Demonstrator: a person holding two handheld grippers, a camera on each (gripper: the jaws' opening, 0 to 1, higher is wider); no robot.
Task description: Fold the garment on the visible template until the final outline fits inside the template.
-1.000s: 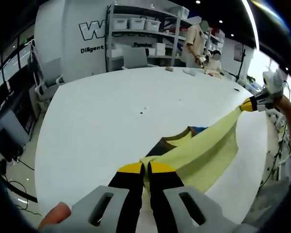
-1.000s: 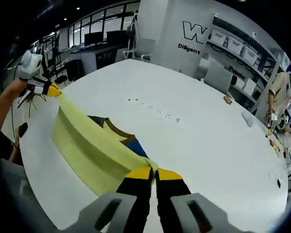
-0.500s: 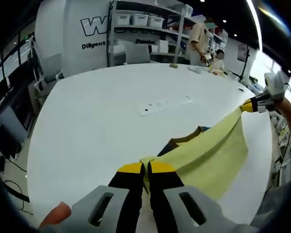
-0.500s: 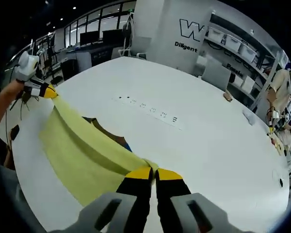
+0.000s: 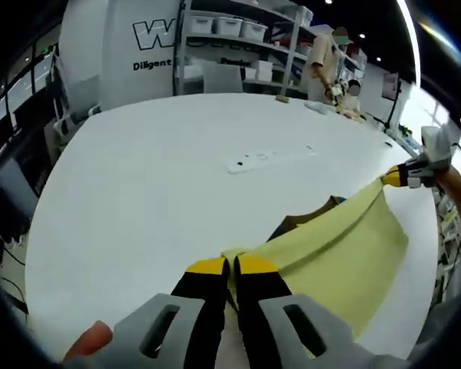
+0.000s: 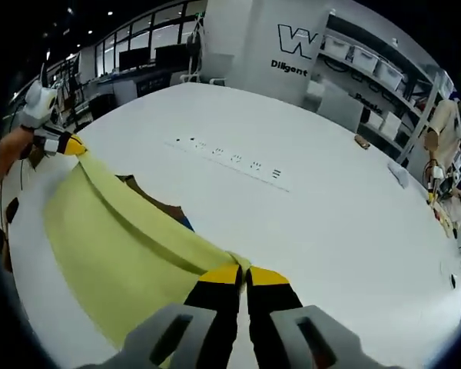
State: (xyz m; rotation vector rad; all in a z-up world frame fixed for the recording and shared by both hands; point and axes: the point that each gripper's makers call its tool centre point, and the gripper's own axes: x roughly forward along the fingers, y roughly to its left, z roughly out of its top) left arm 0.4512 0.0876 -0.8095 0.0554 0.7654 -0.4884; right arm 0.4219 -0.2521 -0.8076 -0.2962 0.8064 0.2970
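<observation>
Pale yellow cloth, the garment [image 5: 330, 246], hangs stretched between my two hands above the white worktop [image 5: 154, 177], higher than it was a second ago: more of the yellow panel now shows below the taut top edge, and less of the brown and blue part behind it. My left hand-held gripper [image 5: 230, 267] has its jaws pinched on one corner of that edge; in the right gripper view it sits far off at the other end [image 6: 67, 144]. My right hand-held gripper [image 6: 243, 274] is clamped on the opposite corner of the garment [image 6: 115, 238]. I judge that I am lifting it clear to lay it flat or swing it into a fold. I cannot make out any template outline on the worktop [image 6: 330, 215], so the fit is unjudged.
</observation>
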